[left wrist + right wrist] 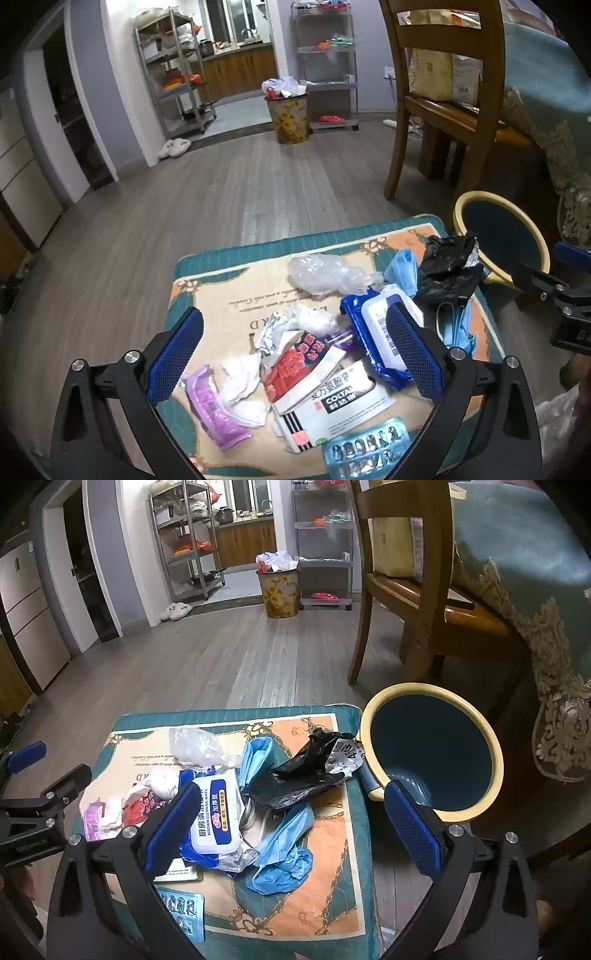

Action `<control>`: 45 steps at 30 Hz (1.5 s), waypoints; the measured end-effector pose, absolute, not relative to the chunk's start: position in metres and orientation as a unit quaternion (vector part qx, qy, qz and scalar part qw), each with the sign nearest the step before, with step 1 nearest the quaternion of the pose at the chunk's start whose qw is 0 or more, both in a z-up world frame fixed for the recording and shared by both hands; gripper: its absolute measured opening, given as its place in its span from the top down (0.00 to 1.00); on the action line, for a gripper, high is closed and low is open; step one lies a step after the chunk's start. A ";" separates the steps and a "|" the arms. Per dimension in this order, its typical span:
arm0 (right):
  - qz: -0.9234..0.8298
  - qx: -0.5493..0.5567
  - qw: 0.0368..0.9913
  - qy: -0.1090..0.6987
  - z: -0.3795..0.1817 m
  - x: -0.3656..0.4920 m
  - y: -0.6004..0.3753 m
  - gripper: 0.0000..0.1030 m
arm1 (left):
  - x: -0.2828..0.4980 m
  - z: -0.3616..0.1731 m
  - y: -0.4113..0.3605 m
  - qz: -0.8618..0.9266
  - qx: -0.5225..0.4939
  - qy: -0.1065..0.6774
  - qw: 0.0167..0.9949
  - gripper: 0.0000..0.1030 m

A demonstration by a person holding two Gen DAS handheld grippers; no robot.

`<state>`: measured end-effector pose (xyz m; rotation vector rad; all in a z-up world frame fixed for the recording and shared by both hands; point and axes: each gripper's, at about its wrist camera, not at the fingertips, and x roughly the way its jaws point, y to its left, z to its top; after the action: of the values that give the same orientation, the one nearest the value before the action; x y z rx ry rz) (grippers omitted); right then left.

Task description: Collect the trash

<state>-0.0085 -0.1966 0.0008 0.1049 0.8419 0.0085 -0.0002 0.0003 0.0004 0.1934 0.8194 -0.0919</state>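
Trash (pixel 317 373) all lies on mat (pixel 317 904); bin (pixel 432 753) right, empty; both grippers' jaws apart, holding nothing.

The mat (pixel 332 897) was teal and orange, with a cream middle and a gold chain pattern. The bin (pixel 432 753) was dark blue inside with a pale yellow rim. The crumpled bag (pixel 295 779) was black. The wipes pack (pixel 216 812) was blue and white. The gloves (pixel 284 853) were light blue. The wrapper (pixel 216 410) was purple. The small box (pixel 295 365) was red and white with flowers. The gripper pads (pixel 177 354) were blue. The floor (pixel 229 192) was grey wood.
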 end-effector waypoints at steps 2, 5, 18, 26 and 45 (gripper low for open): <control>0.002 0.049 0.911 0.409 0.000 -0.009 -0.195 0.05 | 0.000 0.000 0.000 -0.044 0.094 0.397 0.912 0.05; 0.002 0.051 0.911 0.409 0.000 -0.010 -0.193 0.05 | 0.001 0.000 0.000 -0.043 0.094 0.399 0.911 0.05; 0.001 0.044 0.909 0.414 -0.003 -0.009 -0.193 0.05 | 0.003 0.003 0.006 -0.044 0.089 0.398 0.912 0.05; 0.000 0.044 0.907 0.418 -0.005 -0.010 -0.193 0.05 | 0.000 0.001 0.007 -0.042 0.090 0.398 0.912 0.05; -0.005 0.040 0.904 0.425 -0.009 -0.007 -0.194 0.05 | 0.001 -0.004 0.007 -0.038 0.093 0.400 0.911 0.05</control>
<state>-0.0070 -0.1939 -0.0091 0.0832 0.8774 -0.0099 0.0011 0.0070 -0.0043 0.1924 0.8236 -0.0789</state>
